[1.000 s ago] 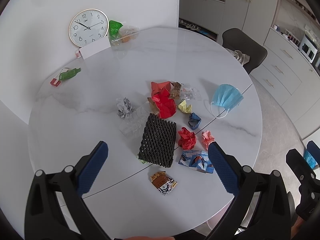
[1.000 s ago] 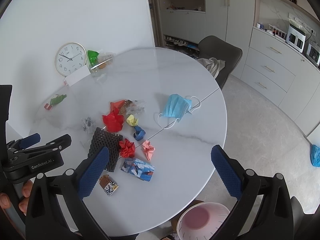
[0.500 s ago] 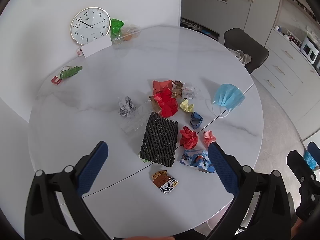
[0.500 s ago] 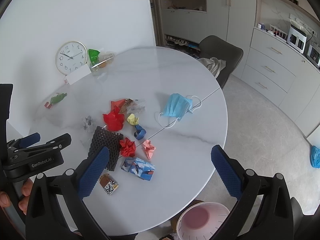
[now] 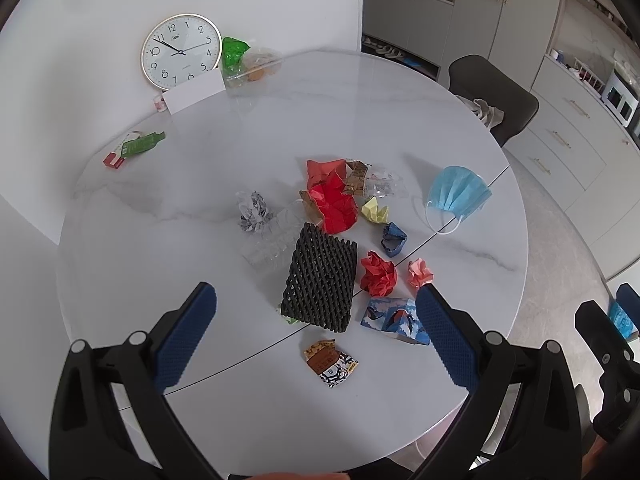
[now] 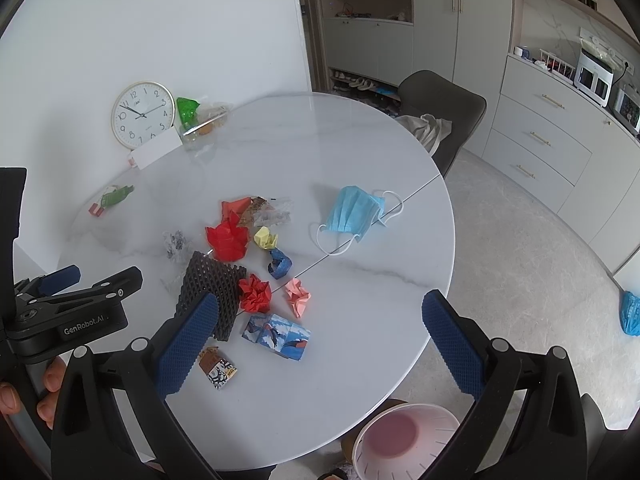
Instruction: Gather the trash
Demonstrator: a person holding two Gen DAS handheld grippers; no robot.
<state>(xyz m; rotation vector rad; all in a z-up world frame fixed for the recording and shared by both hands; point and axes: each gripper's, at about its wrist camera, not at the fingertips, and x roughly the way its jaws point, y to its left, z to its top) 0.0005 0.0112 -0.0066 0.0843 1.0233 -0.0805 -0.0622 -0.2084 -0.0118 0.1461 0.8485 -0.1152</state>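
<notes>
Trash lies in the middle of a round white marble table (image 5: pixel 168 240): a black foam net (image 5: pixel 320 280) (image 6: pixel 208 288), red crumpled paper (image 5: pixel 334 206), a smaller red ball (image 5: pixel 379 273), pink (image 5: pixel 420 274), yellow (image 5: pixel 375 210) and blue (image 5: pixel 394 239) scraps, a blue patterned carton (image 5: pixel 394 318) (image 6: pixel 278 336), a small wrapper (image 5: pixel 330 362) and a blue face mask (image 5: pixel 458 194) (image 6: pixel 354 214). My left gripper (image 5: pixel 316 336) is open and empty above the table's near edge. My right gripper (image 6: pixel 320 344) is open and empty, held high to the right of it.
A pink-lined bin (image 6: pixel 404 446) stands on the floor below the table's near right edge. A clock (image 5: pixel 181 51), a white card (image 5: pixel 195 95), bags (image 5: pixel 248 60) and a green packet (image 5: pixel 138 146) lie at the far side. A dark chair (image 6: pixel 444 120) stands behind the table.
Both grippers have drifted slightly back and up, so the table shows a little farther away. Nothing on the table has moved.
</notes>
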